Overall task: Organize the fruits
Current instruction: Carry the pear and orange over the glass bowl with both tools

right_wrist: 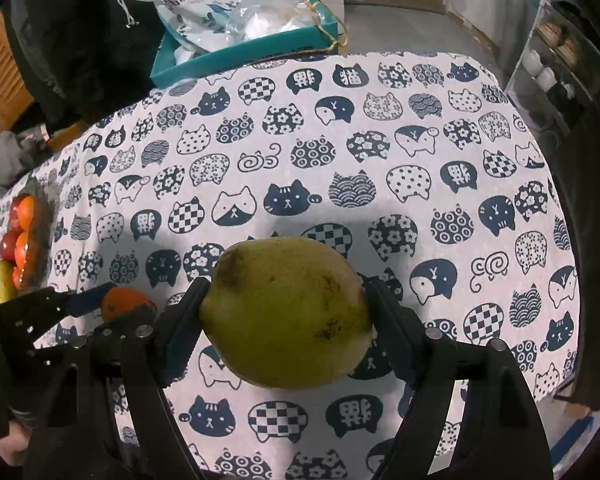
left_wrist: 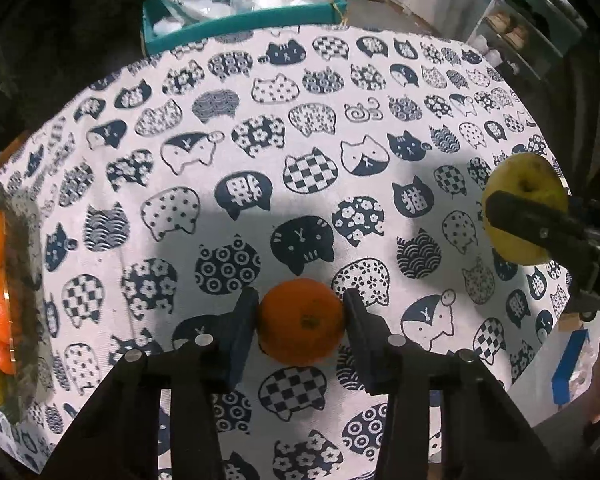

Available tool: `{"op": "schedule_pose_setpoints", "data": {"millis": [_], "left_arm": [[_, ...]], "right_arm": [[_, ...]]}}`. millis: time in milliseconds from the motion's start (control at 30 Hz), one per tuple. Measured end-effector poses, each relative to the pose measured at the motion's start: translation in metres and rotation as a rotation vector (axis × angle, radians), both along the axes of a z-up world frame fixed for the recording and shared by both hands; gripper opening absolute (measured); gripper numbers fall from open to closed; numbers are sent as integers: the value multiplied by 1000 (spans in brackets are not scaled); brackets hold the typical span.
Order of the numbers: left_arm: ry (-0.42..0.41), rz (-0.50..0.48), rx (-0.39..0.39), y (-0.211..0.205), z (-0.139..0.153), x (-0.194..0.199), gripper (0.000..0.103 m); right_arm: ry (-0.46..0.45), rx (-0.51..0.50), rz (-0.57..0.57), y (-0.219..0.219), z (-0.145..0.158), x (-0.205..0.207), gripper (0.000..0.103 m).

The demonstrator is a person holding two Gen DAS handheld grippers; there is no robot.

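Note:
A small orange (left_wrist: 300, 332) rests on the cat-print tablecloth (left_wrist: 260, 120), and the pads of my left gripper (left_wrist: 300, 316) press on both its sides. In the right wrist view the same orange (right_wrist: 122, 300) shows at the lower left between the left gripper's fingers (right_wrist: 84, 300). My right gripper (right_wrist: 286, 320) is shut on a large yellow-green fruit (right_wrist: 288, 292) and holds it above the cloth. That fruit (left_wrist: 520, 180) also appears at the right edge of the left wrist view, with one right finger (left_wrist: 532, 226) across it.
A glass bowl (left_wrist: 28, 248) with oranges and other fruit stands at the table's left edge, also visible as the bowl (right_wrist: 46, 220). A teal box (left_wrist: 240, 24) of plastic bags sits beyond the far edge. A shelf (left_wrist: 520, 28) stands at the far right.

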State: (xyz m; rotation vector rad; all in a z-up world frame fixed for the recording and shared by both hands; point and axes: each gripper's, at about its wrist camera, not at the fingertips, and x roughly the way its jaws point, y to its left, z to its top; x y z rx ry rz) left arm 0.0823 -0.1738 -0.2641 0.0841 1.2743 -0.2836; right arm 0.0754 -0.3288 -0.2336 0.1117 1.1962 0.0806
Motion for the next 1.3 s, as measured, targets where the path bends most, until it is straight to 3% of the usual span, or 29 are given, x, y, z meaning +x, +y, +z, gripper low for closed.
{"op": "schedule_pose_setpoints", "data": {"millis": [667, 1300], "left_arm": [[-197, 75, -71, 45, 93, -14, 44], [-304, 160, -67, 99, 137, -28, 44]], "right_arm": [[-171, 2, 67, 30, 69, -10, 79], [-292, 52, 155, 76, 120, -13, 79]]}}
